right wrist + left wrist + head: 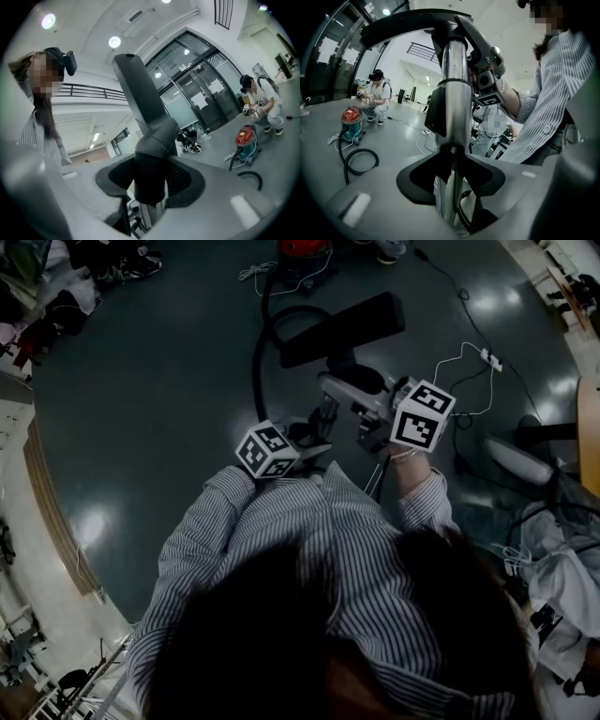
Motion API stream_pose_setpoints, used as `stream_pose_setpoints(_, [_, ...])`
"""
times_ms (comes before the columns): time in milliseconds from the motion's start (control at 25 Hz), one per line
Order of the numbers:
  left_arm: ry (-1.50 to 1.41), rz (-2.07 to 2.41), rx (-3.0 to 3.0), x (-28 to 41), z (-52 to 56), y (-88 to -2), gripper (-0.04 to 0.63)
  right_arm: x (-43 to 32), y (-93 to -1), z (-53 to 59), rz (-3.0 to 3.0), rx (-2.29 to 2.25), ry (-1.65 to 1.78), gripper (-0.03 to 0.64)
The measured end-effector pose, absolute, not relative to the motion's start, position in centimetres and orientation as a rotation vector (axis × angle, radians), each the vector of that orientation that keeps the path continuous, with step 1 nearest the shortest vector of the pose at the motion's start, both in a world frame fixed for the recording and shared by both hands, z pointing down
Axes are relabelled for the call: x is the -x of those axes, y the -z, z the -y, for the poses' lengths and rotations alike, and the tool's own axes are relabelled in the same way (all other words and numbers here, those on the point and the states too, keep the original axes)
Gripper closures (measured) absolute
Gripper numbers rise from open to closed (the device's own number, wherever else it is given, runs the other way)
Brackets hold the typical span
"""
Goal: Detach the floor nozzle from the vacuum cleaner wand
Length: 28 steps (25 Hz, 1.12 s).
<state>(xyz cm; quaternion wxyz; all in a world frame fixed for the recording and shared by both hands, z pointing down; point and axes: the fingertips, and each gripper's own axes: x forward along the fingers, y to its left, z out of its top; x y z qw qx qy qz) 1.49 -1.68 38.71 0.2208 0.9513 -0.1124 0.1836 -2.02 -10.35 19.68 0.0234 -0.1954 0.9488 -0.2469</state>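
Observation:
I hold the vacuum wand up off the floor between both grippers. In the left gripper view the chrome wand (453, 112) runs upright through my left gripper (452, 190), whose jaws are shut on it. The black floor nozzle (412, 23) crosses the top of that view. In the right gripper view my right gripper (147, 190) is shut on the nozzle's black neck (149, 168), and the nozzle (136, 84) rises behind it. The head view shows the left gripper (314, 432) and the right gripper (370, 416) close together on the wand (325, 413), below the nozzle (342, 329).
A black hose (262, 343) loops back to a red canister vacuum (351, 123) on the floor. Another person (375, 96) crouches beside the canister. A white power strip with its cable (485, 357) lies at the right, near a chair (525, 460).

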Motion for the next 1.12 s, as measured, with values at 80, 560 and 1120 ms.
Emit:
stream_pose_setpoints(80, [-0.507,0.336,-2.625,-1.6,1.9,-38.6,0.419,2.0,-19.7,10.5,-2.937,0.648,0.767,0.439])
stream_pose_setpoints(560, [-0.699,0.431,-2.556,-0.5,0.6,-43.0,0.419,-2.2,-19.7,13.9,-2.713,0.926,0.839,0.442])
stream_pose_setpoints(1120, [-0.328,0.757,-2.566,5.0,8.7,-34.5,0.417,-0.9,-26.5,12.6,-2.647,0.977,1.134,0.442])
